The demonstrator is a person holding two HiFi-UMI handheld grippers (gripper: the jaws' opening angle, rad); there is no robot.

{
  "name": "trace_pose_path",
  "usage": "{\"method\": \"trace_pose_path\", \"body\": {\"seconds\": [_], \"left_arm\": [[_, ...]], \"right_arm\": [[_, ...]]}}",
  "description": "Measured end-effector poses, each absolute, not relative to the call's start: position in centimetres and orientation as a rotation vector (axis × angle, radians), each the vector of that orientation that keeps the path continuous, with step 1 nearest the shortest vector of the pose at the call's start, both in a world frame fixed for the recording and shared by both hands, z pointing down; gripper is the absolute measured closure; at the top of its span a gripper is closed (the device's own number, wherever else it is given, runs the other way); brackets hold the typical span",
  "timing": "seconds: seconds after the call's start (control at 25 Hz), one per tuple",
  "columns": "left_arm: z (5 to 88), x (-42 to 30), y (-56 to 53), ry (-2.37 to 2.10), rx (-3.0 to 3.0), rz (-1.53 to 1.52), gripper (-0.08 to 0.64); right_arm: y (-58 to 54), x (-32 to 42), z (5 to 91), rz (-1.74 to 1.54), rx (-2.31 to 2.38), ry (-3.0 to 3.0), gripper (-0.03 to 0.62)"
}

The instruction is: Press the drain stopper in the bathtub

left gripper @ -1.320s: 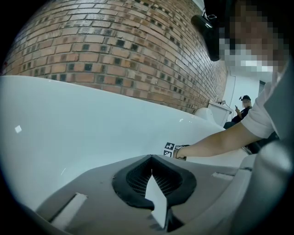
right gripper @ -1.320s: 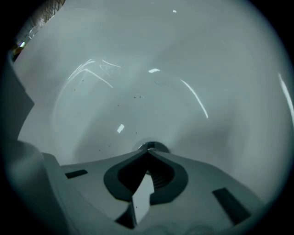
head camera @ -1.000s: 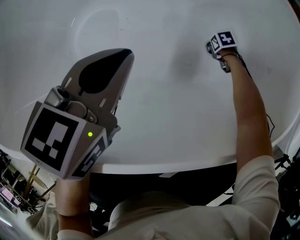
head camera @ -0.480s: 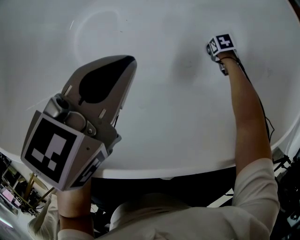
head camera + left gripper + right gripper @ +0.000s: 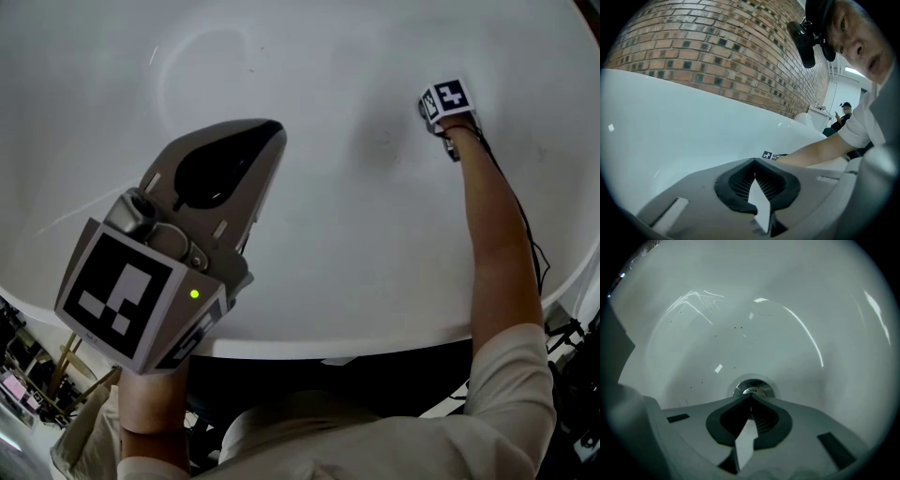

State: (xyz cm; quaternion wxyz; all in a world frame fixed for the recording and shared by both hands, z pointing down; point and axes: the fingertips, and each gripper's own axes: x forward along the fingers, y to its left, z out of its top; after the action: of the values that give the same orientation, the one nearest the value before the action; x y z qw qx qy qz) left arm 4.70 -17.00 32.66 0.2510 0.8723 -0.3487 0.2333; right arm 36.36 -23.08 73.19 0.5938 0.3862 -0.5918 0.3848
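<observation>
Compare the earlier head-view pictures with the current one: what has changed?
The left claw drifted slightly right and down in the head view, though the whole view shifted likewise. Nothing was grasped or released. The right claw stayed low in the bathtub, shut, tips by the drain stopper.

White bathtub [image 5: 375, 262], chrome drain stopper [image 5: 752, 390], red-brown brick wall [image 5: 717, 42] w/ darker bricks.
</observation>
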Motion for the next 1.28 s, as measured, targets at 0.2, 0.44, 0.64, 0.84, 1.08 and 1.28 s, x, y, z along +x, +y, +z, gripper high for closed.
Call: {"method": "trace_pose_path", "body": {"seconds": [0.2,0.44,0.64,0.84,1.08,1.28], "left_arm": [[32.7,4.7,-17.0,-0.945,2.379,0.634,0.554],[32.7,4.7,-17.0,-0.94,2.392,0.644,0.554],[32.5,5.0,-16.9,-0.924,2.399,0.622,0.554],[32.4,5.0,-17.0,-0.941,2.405,0.61,0.554],[32.3,5.1,-17.4,-0.964,2.423,0.589,0.554],[32.9,5.0,-17.4,-0.975,2.44,0.601,0.554]], "right_arm": [[-23.2,36.3,73.0,0.886,0.894,-1.374,0.574],[-23.3,36.3,72.5,0.872,0.881,-1.369,0.574],[-22.6,36.8,72.3,0.863,0.879,-1.351,0.574],[-23.2,36.5,72.2,0.852,0.877,-1.355,0.574],[-23.0,36.4,71.6,0.77,0.83,-1.324,0.575],[-24.1,36.3,69.4,0.735,0.831,-1.339,0.575]]}}
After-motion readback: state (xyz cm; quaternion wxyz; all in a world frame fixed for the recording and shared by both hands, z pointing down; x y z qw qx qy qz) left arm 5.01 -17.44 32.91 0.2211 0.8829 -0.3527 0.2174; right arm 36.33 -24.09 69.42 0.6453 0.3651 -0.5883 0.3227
